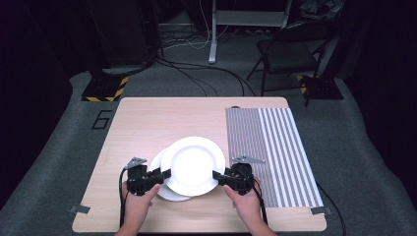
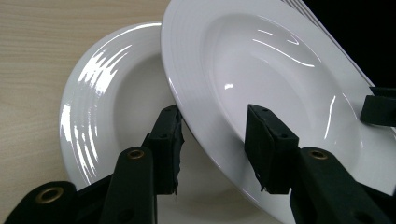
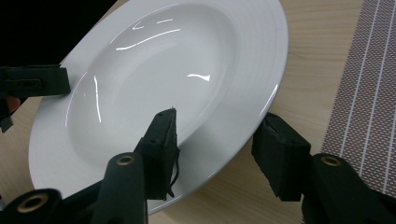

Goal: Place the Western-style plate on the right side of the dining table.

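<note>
Upper plate (image 1: 193,164): white, deep, held above the table's near half, overlapping the lower plate.
Lower plate (image 1: 164,189): white, flat on the table (image 1: 147,123), toward its near edge.
Left gripper (image 1: 160,175): jaws clamped across the upper plate's left rim, one above, one beneath.
Right gripper (image 1: 220,176): jaws clamped across its right rim.
Striped mat (image 1: 275,147): along the table's right edge, just beside the right gripper.

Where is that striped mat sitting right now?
In the high view the striped mat lies flat along the right side of the wooden table, just right of the upper white plate and the right gripper.
</note>
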A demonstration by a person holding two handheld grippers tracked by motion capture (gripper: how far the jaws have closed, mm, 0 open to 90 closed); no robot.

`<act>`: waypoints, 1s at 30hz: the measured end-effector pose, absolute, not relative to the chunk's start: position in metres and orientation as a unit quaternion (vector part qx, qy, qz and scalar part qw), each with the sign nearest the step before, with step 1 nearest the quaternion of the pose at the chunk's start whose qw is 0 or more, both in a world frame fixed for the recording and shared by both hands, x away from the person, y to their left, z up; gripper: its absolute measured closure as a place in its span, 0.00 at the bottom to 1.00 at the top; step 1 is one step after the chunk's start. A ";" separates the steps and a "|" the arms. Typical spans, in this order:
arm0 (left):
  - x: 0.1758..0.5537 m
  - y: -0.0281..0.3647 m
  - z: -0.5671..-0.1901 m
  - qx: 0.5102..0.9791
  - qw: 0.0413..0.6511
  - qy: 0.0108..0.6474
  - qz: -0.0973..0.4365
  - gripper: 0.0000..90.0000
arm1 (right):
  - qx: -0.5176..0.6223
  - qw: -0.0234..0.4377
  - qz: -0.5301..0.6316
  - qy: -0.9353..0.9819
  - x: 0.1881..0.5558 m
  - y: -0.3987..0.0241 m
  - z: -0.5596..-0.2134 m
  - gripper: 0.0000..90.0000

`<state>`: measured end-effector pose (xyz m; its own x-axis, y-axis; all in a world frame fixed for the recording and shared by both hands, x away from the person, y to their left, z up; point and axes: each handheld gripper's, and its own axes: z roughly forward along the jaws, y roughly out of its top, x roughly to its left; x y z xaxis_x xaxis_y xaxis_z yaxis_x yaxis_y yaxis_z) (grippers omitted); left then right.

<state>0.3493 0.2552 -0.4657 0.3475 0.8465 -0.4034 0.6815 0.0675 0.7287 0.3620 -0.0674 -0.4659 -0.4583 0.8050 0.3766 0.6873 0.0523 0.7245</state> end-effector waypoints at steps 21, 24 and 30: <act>0.361 0.235 -0.463 0.692 0.470 0.543 0.079 0.63 | 0.527 0.088 0.458 0.711 0.354 -0.086 -0.463 0.55; 0.363 0.232 -0.462 0.697 0.471 0.534 0.080 0.64 | 0.533 0.090 0.458 0.705 0.350 -0.090 -0.462 0.55; 0.368 0.221 -0.461 0.703 0.477 0.522 0.071 0.64 | 0.546 0.101 0.458 0.694 0.344 -0.100 -0.461 0.55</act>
